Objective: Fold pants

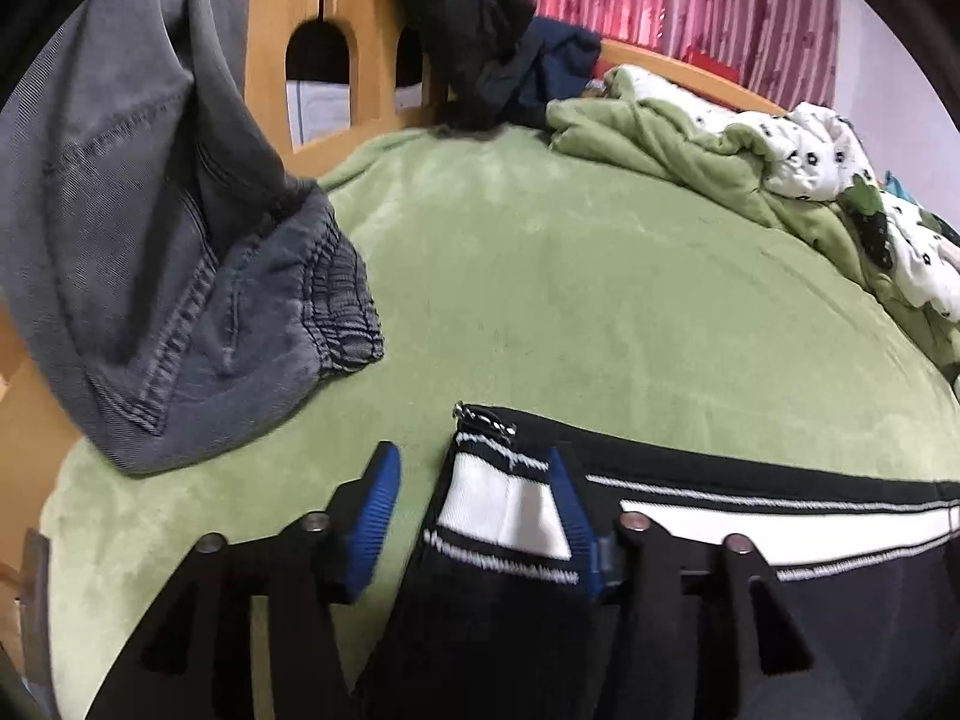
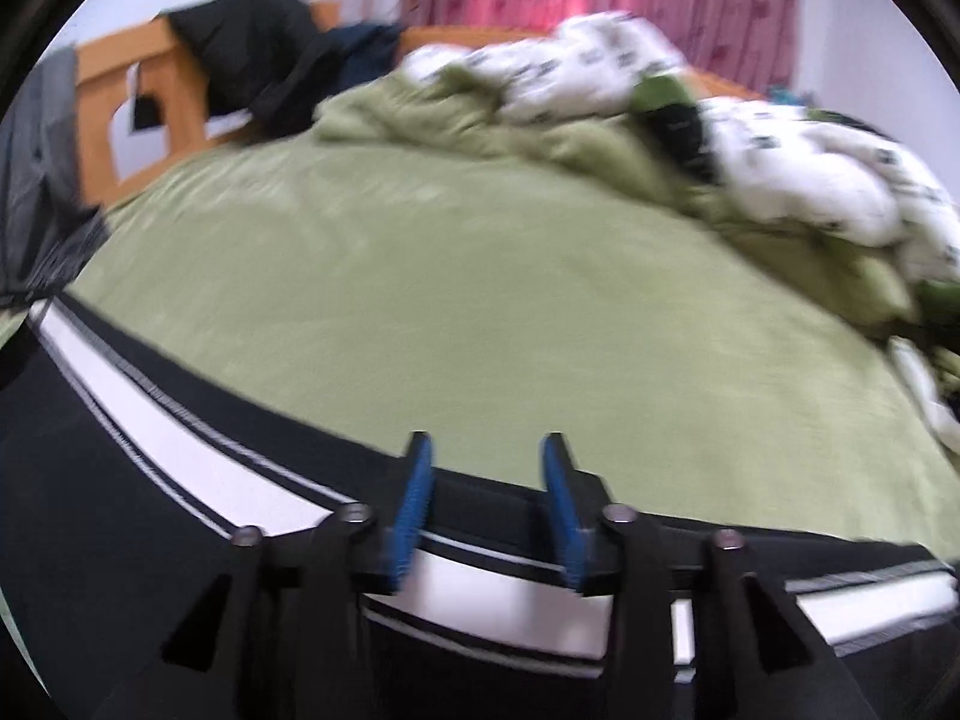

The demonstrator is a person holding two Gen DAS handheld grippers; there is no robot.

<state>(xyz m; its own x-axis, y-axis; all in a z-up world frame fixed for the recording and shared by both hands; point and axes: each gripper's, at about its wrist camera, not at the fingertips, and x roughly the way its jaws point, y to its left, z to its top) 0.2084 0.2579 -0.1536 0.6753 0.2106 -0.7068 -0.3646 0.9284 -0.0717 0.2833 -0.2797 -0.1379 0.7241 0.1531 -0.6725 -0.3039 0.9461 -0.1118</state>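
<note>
Black pants with a white side stripe (image 1: 750,525) lie across the near edge of the green bed. In the left wrist view a folded end of the pants (image 1: 498,516) rises between the blue pads of my left gripper (image 1: 474,480), whose jaws stand wide apart; the cloth leans against the right pad only. In the right wrist view the pants (image 2: 180,456) stretch from left to right under my right gripper (image 2: 487,474), which is open above the striped edge with nothing between its pads. That view is blurred.
Grey jeans (image 1: 138,228) hang at the left over the wooden bed frame (image 1: 354,6). A dark jacket (image 1: 474,30) drapes over the headboard. A crumpled green and white quilt (image 1: 780,168) lies at the far right, and it shows too in the right wrist view (image 2: 630,120). Green sheet (image 1: 570,300) spans the middle.
</note>
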